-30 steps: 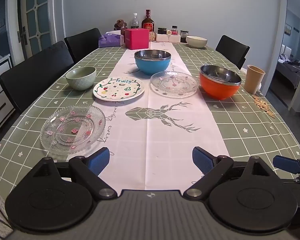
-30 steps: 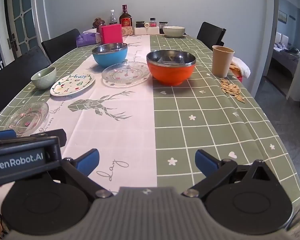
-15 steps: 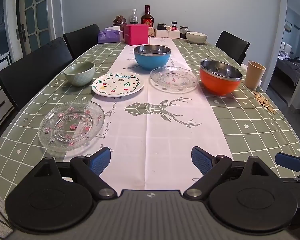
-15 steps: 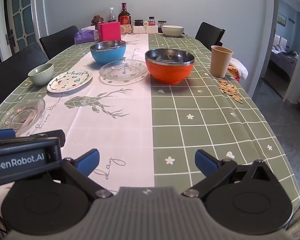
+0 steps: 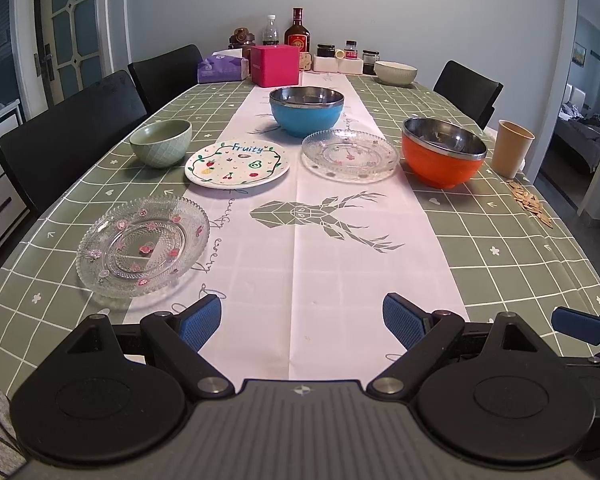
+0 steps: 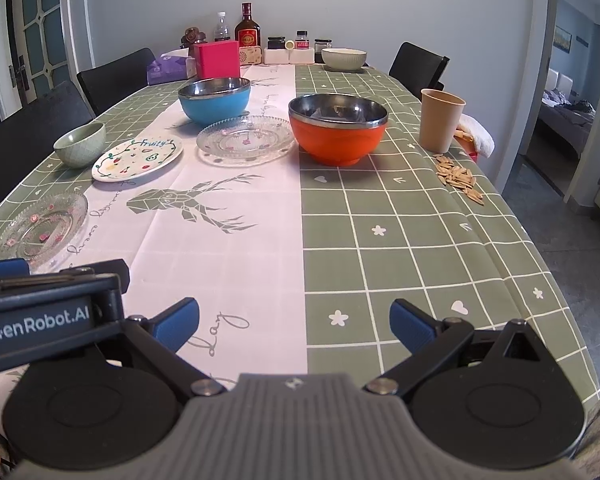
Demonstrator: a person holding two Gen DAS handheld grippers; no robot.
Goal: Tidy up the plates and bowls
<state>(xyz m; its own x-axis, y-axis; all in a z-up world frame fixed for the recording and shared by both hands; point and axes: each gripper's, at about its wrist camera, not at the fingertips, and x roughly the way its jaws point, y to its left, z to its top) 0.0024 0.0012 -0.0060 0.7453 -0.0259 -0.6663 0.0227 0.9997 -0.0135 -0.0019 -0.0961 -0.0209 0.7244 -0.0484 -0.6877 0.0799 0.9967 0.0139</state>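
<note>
Both claws are held level at the near edge of the desk (image 5: 500, 216), aimed down its length, side by side. Left claw (image 5: 302, 318): released, blue pads spread wide, nothing between them; held over the pink runner. Right claw (image 6: 294, 322): also released, empty, held over the seam betw. runner and green check cloth. The right claw's fingertip is seen at lower right of the left wrist view; the left claw's body sits just left of the right one.

Task items, all on the desk and none touched:
- near glass plate (image 5: 143, 246), front left, just ahead of the left claw's left pad
- "Fruity" plate (image 5: 237, 163), mid-left
- green bowl (image 5: 161, 143), beside the "Fruity" plate, further left
- far glass plate (image 5: 350, 155), centre, betw. blue bowl (image 5: 306, 111) and orange bowl (image 5: 443, 151)
- white bowl (image 5: 395, 72), far end

Also noted: paper cup (image 5: 513, 148) right of the orange bowl, scattered seeds (image 6: 458, 180) near the desk's right edge.
</note>
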